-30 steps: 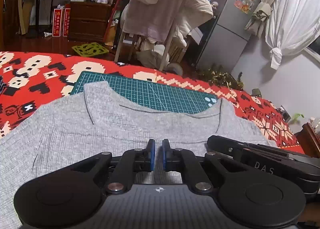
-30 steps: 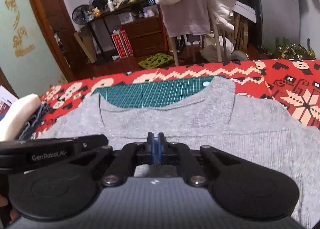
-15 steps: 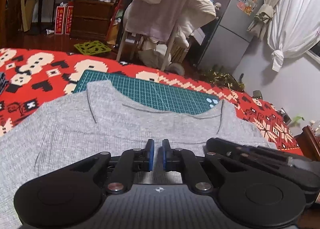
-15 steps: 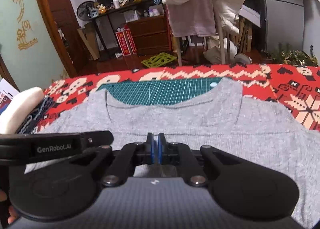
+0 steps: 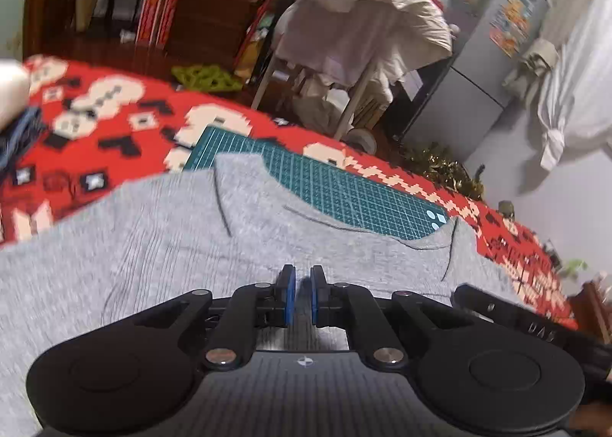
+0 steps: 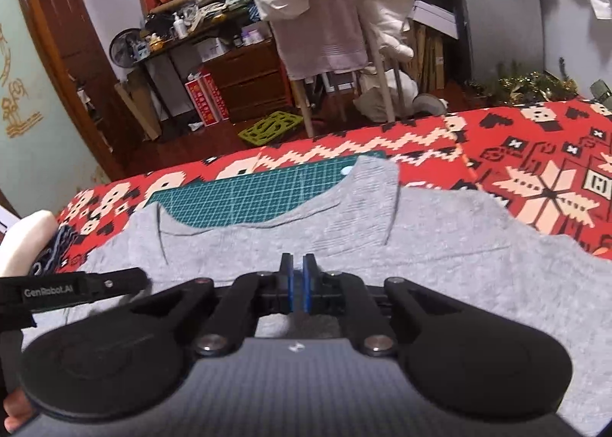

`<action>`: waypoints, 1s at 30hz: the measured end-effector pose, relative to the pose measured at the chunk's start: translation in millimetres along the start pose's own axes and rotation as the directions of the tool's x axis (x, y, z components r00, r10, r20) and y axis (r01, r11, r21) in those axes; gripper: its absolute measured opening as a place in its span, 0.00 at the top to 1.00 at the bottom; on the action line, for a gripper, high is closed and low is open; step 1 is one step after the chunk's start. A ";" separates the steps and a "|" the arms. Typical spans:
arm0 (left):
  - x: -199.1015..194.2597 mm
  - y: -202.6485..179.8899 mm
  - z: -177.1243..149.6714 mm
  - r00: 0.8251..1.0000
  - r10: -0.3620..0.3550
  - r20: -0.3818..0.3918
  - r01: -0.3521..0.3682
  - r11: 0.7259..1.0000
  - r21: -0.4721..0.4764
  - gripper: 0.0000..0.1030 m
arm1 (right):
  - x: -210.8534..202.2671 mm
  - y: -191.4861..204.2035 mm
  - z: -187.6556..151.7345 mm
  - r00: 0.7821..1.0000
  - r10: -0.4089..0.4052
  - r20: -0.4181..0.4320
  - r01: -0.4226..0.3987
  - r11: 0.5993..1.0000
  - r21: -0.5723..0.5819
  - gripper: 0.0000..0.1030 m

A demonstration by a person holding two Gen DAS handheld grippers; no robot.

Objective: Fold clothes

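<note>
A grey ribbed shirt lies spread front-up on the red patterned blanket, its neckline at the far side over a green cutting mat. My left gripper sits low over the shirt's middle. Its blue pads are nearly together and a pinch of grey cloth runs up between them. My right gripper is close beside it and pinches the shirt in the same way. Each gripper's black body shows at the edge of the other's view: the right gripper and the left gripper.
A white roll and dark blue cloth lie at the blanket's left edge. Beyond the far edge stand a chair heaped with pale clothes, a wooden dresser and a grey fridge. A person's finger shows at the bottom left.
Both grippers have shifted sideways over the shirt and stayed shut. The left view has rolled, so the scene now tilts down to the right. The neckline sits a little farther off.
</note>
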State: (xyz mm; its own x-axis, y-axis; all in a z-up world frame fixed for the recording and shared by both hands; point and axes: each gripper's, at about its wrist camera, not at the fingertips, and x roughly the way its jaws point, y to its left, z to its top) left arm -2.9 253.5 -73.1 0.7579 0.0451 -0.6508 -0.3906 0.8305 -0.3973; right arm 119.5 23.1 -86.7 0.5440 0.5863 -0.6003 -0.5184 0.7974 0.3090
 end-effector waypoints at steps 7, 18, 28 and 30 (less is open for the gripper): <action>-2.1 13.8 5.0 1.000 -0.020 -0.007 0.019 0.996 -0.085 0.94 | -2.2 -14.2 2.9 1.000 -0.014 -0.008 0.014 0.998 0.054 0.94; -6.6 43.5 10.4 0.997 -0.077 -0.005 0.072 0.956 -0.285 0.94 | -16.2 -58.2 9.8 0.995 -0.099 0.001 0.097 0.978 0.186 0.91; -7.5 62.8 10.7 0.996 -0.085 0.009 0.082 0.920 -0.383 0.94 | -17.9 -68.3 10.2 0.991 -0.131 -0.002 0.129 0.972 0.196 0.91; -7.5 64.8 10.6 0.996 -0.084 0.011 0.081 0.917 -0.391 0.94 | -16.5 -66.6 9.6 0.989 -0.147 -0.011 0.147 0.974 0.172 0.91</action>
State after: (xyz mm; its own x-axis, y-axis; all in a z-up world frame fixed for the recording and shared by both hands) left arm -28.4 312.9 -87.1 0.7935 -0.0188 -0.6083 -0.5006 0.5483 -0.6699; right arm 151.4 -38.3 -90.3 0.6071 0.4606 -0.6475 -0.3110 0.8876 0.3398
